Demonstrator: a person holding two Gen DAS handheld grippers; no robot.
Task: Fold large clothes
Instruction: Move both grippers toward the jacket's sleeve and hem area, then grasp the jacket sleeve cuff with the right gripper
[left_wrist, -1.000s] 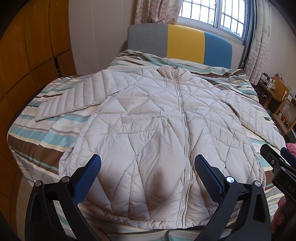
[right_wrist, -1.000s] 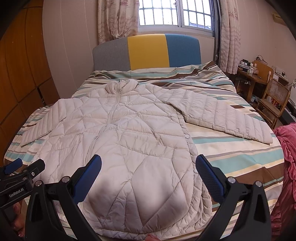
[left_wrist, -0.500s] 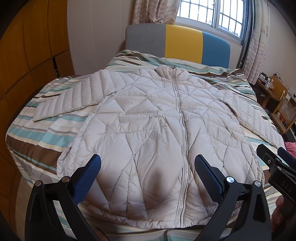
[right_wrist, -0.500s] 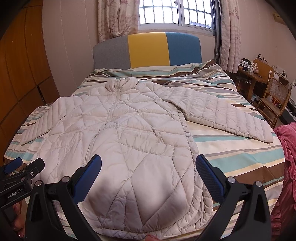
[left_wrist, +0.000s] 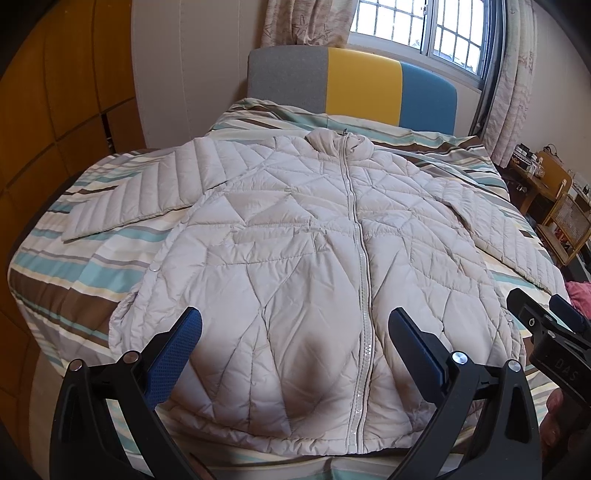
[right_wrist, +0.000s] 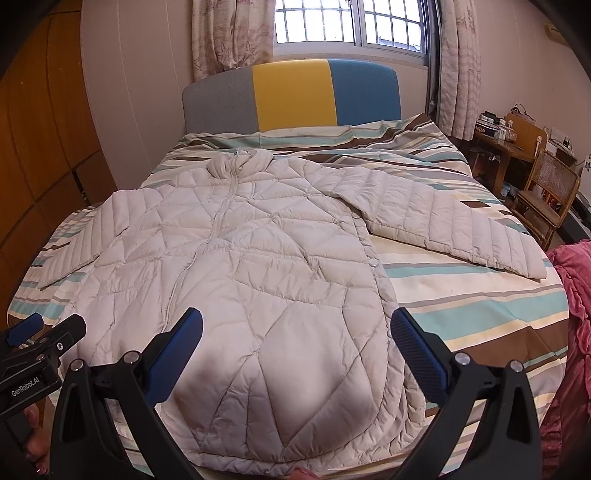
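A beige quilted down jacket (left_wrist: 303, 258) lies zipped and front up on the striped bed (left_wrist: 74, 273), both sleeves spread out sideways. In the right wrist view the same jacket (right_wrist: 258, 280) fills the middle, its right sleeve (right_wrist: 443, 225) stretched toward the bed's right side. My left gripper (left_wrist: 295, 332) hovers open over the jacket's hem, nothing between its blue pads. Over the hem's right half my right gripper (right_wrist: 295, 332) is open and empty too. Each gripper shows at the edge of the other's view: the right gripper (left_wrist: 546, 332), the left gripper (right_wrist: 37, 350).
A grey, yellow and blue headboard (right_wrist: 295, 94) stands under a barred window with curtains. Wooden wardrobe panels (left_wrist: 55, 110) line the left wall. A wooden chair (right_wrist: 543, 192) and a cluttered desk stand at right. A pink blanket (right_wrist: 569, 332) lies at the bed's right edge.
Both grippers have drawn back slightly toward the foot of the bed, so more of the jacket's hem shows. The jacket itself has not moved.
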